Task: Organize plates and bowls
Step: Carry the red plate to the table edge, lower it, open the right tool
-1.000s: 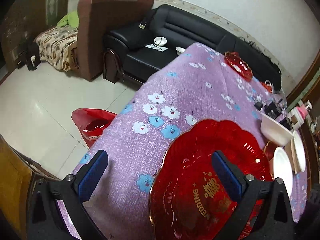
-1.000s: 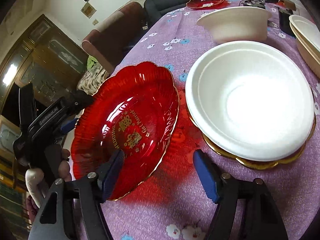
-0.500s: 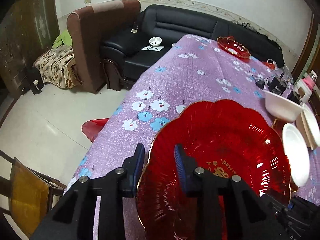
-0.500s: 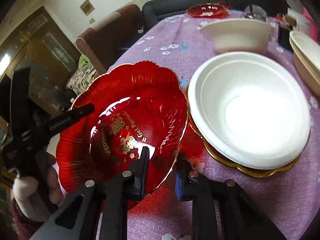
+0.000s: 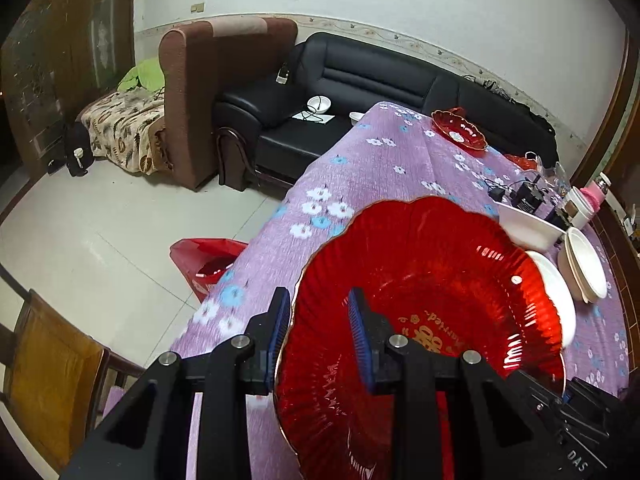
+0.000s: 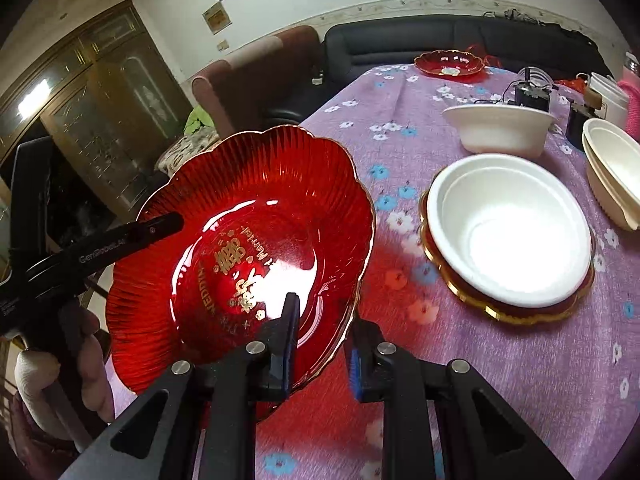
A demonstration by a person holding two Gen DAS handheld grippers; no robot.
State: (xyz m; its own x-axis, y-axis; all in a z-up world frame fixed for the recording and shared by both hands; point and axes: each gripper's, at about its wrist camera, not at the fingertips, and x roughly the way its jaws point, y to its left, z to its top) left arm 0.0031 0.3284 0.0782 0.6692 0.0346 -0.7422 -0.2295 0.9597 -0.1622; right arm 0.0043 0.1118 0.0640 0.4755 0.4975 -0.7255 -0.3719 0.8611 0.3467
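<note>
A large red scalloped plate with gold lettering is held tilted above the purple flowered tablecloth. My left gripper is shut on its near rim. My right gripper is shut on its opposite rim. A white bowl rests on a second red gold-rimmed plate to the right. Another white bowl stands behind it, and stacked white bowls lie at the right edge. A small red dish sits at the table's far end.
Chargers and cables, a white cup and a pink bottle stand at the far right of the table. A black sofa, a brown armchair, a red bag on the floor and a wooden chair surround the table.
Both grippers closed on the red plate's rims and lifted it off the tablecloth; it now hangs tilted between them.
</note>
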